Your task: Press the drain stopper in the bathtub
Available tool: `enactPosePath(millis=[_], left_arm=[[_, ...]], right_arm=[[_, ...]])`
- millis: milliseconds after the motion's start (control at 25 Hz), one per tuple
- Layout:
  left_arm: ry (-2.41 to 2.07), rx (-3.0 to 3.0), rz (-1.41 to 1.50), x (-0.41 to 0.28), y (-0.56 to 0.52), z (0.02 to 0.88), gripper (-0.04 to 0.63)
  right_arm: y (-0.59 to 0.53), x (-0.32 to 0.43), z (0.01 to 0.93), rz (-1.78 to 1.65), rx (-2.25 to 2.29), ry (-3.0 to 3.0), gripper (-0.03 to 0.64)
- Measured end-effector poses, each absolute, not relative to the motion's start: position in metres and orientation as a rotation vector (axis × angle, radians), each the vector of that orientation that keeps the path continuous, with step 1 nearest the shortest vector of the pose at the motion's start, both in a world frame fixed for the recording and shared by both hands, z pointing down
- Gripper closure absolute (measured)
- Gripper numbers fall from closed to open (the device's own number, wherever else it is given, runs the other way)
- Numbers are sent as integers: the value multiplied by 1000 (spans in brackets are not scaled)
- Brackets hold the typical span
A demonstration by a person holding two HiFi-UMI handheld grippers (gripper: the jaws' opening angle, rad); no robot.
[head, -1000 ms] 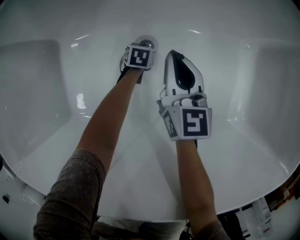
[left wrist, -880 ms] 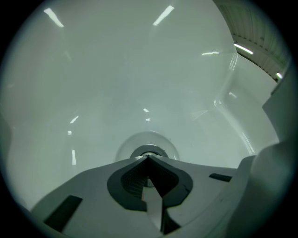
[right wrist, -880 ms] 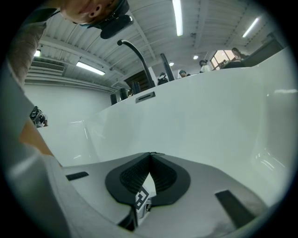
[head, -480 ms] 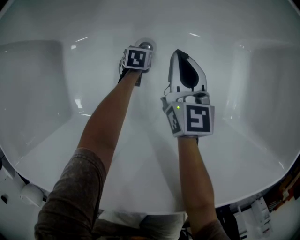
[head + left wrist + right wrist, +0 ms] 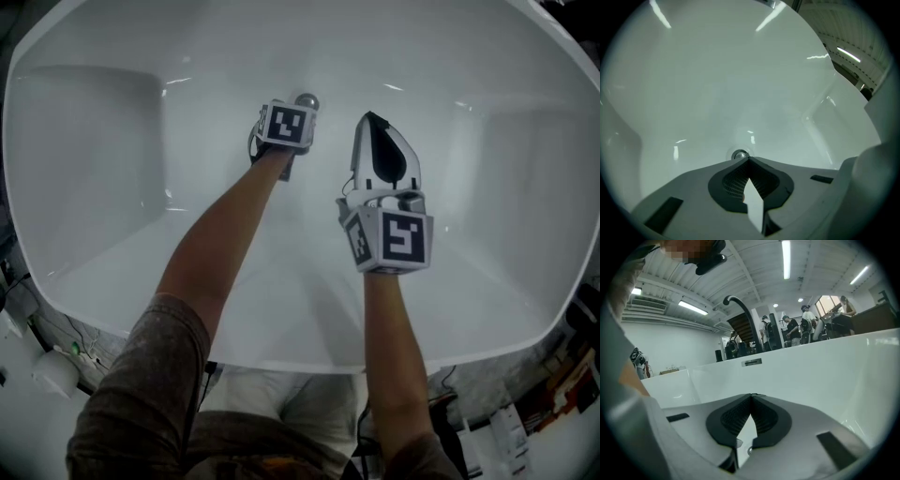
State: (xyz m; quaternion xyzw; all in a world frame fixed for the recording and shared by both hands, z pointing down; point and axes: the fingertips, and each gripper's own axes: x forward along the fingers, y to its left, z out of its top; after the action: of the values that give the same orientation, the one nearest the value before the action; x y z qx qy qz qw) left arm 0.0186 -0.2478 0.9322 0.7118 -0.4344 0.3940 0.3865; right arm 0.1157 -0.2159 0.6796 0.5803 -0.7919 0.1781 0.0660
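White bathtub [image 5: 103, 197] walls curved wide around both arms, rims well away. Left tongs [image 5: 749, 160], tips together on nothing, pointed at the drain stopper [image 5: 739, 154] just beyond them; right tongs [image 5: 751, 395], likewise together, hung beside, nearer the person.

Head view looks steeply down into the bathtub [image 5: 112, 187]; both gripper views see it close up.

Left tongs [image 5: 292, 114]: jaws closed tip to tip, empty; left forearm [image 5: 220, 244] bare, stretched forward.
Right tongs [image 5: 372, 120]: jaws closed, empty; just right of left tongs; right forearm [image 5: 389, 356] bare.
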Motion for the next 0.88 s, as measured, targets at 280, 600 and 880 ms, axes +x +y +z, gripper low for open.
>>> enactPosePath(millis=[280,600,880], left_arm=[[-1132,1801,988,7,-242,816,594],[-1117,1845,913,11,-219,674,594],[-1071,1881,926,20,-196,571,594]], right_arm=[[-205,103,595,527,1733,-2395,615],[-179,108,492,531,1761,-2386,615],[-159,107,410,532,1783,-2384,615]])
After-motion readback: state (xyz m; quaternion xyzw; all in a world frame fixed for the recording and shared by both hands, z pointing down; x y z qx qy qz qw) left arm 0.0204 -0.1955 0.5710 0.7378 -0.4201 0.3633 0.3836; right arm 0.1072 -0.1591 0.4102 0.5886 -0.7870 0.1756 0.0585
